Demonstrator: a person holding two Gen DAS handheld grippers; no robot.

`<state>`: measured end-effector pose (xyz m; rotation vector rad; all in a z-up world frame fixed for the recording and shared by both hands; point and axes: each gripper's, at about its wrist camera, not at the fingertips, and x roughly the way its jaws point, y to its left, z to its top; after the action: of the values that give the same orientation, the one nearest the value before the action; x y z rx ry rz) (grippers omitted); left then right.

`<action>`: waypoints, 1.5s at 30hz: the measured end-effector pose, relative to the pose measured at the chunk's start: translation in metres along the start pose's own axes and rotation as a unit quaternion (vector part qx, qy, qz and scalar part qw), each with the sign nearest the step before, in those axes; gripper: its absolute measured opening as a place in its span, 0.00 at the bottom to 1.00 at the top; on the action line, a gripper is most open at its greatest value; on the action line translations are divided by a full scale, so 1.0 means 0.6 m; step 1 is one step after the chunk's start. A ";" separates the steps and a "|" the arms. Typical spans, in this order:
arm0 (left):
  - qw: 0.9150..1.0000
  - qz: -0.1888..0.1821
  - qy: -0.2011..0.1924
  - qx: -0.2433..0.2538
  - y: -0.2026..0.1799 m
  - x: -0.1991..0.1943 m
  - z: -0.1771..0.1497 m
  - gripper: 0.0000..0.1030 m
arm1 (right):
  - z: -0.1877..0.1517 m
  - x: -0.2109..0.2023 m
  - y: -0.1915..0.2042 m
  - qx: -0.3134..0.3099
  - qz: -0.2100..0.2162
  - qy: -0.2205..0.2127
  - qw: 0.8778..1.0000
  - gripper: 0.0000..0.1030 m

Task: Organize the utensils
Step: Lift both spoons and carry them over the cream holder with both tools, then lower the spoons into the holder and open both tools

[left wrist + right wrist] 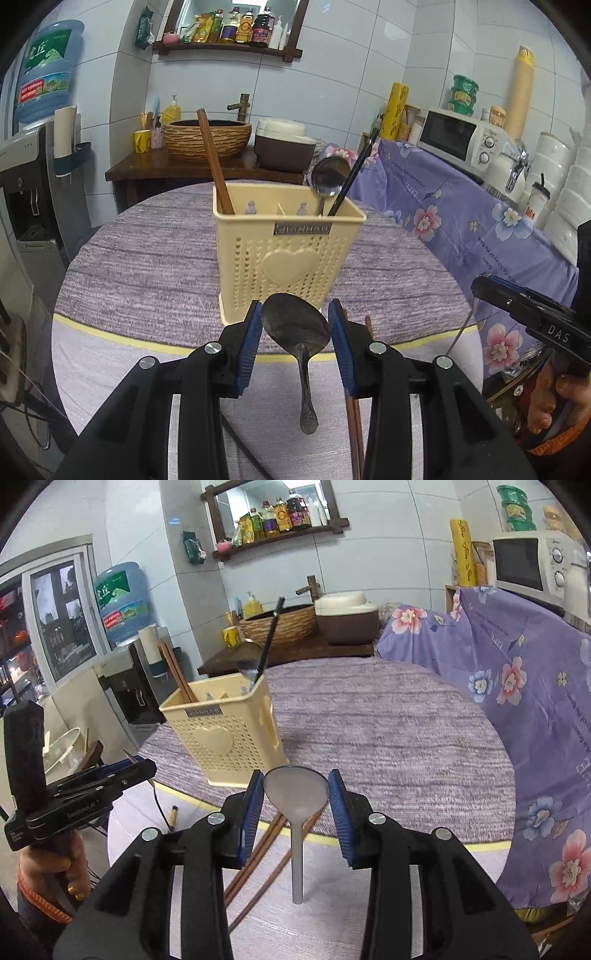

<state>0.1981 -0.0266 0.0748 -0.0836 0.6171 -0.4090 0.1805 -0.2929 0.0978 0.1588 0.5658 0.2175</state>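
1. Left gripper (295, 325) clenched on dark metal spoon (295, 328): blue pads touch both sides of bowl, handle hangs down toward cam, off the tabletop (147, 266).
2. Right gripper (296, 797) clenched on pale spoon (296, 794), same way: bowl btwn pads, handle dangling.
3. Cream utensil holder (284, 251) upright on tabletop, just beyond left gripper; heart on front, divider inside.
4. In holder: brown chopsticks (216, 166) lean in left compartment; steel spoon (328, 173) bowl-up + black chopsticks (356, 173) in right one.
5. More brown chopsticks (266, 853) lie flat on tabletop below right gripper, near holder.
6. Each hand visible at edge of other cam, gripping its handle.
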 end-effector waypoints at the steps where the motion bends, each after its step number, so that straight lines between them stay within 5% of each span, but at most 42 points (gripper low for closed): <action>1: 1.000 -0.002 -0.006 -0.002 0.003 -0.005 0.010 0.36 | 0.011 -0.001 0.005 -0.005 0.005 -0.007 1.000 0.35; 8: 0.994 -0.020 -0.105 -0.016 0.017 -0.072 0.131 0.36 | 0.126 -0.013 0.055 -0.034 0.037 -0.085 0.995 0.36; 16: 0.984 0.020 -0.177 -0.015 0.021 -0.059 0.241 0.36 | 0.253 0.023 0.119 -0.057 0.022 -0.160 0.985 0.36; 26: 0.988 0.050 -0.143 -0.012 0.040 0.024 0.179 0.36 | 0.184 0.129 0.116 -0.049 0.008 -0.113 0.992 0.36; 45: 0.994 0.058 -0.087 -0.013 0.058 0.075 0.097 0.36 | 0.092 0.199 0.097 -0.050 -0.005 -0.058 0.997 0.40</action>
<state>0.2772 -0.0153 0.0906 -0.1055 0.4533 -0.2772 0.2993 -0.2119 0.0946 0.0715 0.4389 0.2243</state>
